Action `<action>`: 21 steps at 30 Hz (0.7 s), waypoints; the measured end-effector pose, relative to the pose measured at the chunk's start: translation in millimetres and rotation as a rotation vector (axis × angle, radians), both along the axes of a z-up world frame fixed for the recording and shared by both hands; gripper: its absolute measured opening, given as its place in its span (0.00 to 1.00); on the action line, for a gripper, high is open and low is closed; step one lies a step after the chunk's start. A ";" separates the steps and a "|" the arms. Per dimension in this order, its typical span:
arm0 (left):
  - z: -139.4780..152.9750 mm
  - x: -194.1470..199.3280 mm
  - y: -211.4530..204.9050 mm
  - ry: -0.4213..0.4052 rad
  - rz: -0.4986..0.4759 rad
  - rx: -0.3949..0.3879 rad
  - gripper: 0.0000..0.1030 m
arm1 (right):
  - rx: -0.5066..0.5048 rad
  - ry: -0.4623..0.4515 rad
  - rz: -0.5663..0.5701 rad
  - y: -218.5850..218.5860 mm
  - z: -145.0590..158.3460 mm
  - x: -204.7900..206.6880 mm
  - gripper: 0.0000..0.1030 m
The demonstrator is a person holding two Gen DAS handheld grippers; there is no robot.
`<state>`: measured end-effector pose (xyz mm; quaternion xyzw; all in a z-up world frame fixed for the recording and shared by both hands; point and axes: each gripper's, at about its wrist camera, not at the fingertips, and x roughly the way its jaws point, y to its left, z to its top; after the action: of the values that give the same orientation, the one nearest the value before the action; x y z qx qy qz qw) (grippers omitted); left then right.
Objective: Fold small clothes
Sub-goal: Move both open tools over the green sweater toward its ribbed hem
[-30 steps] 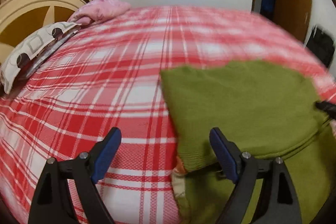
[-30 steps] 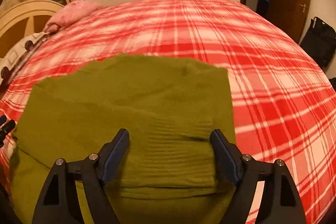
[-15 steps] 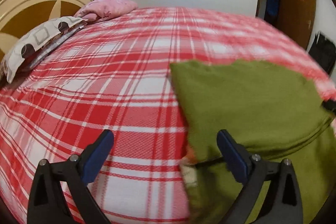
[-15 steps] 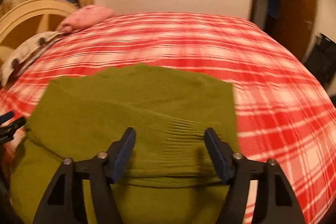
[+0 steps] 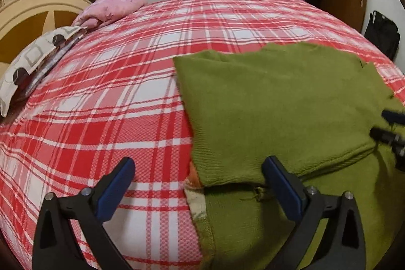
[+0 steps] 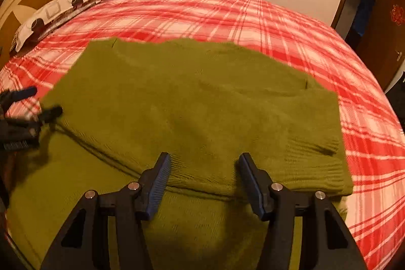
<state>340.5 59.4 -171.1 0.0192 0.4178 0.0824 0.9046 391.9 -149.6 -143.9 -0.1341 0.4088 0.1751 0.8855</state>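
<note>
left claw point(image 5: 198, 180): released, sweater point(image 5: 278, 105) edge between pads | right claw point(image 6: 203, 179): closing, unclenched over sweater fold

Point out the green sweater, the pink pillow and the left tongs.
green sweater point(image 6: 202, 103): right wrist view, middle of the folded-over top layer.
pink pillow point(image 5: 114, 5): left wrist view, its middle.
left tongs point(image 5: 198, 177): left wrist view, midway between fingertips.

Open plaid bedspread point(image 5: 114, 98) left of sweater point(image 5: 278, 103), pillows point(image 5: 38, 55) far left

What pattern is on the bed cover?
A red, pink and white plaid on the bed cover, clearest in the left wrist view.
</note>
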 end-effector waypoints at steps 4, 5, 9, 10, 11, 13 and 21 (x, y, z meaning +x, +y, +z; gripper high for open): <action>-1.8 0.8 1.8 0.003 0.002 -0.017 1.00 | 0.043 -0.025 0.042 28.0 12.5 1.7 0.55; -2.0 0.5 2.6 0.004 0.002 -0.023 1.00 | 0.039 -0.028 0.053 36.0 10.3 1.5 0.55; -2.8 0.2 3.4 0.002 0.001 -0.028 1.00 | 0.001 0.025 0.053 50.7 -17.5 1.6 0.55; -3.1 -0.1 4.0 0.002 0.000 -0.031 1.00 | 0.007 0.020 0.051 48.8 -18.4 1.3 0.55; -3.2 -0.1 4.4 0.003 0.000 -0.036 1.00 | 0.012 0.026 0.049 46.1 -18.0 -0.4 0.55; -2.3 -0.8 3.6 -0.002 -0.002 -0.045 1.00 | 0.020 0.047 0.046 42.1 -16.2 -1.8 0.55; -2.4 -20.7 -0.6 0.011 -0.029 -0.071 1.00 | 0.015 0.045 0.044 38.5 -17.7 -5.4 0.55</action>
<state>319.8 58.8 -173.5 -0.0062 0.4251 0.0546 0.9035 386.4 -111.0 -161.6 -0.1325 0.4242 0.2007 0.8730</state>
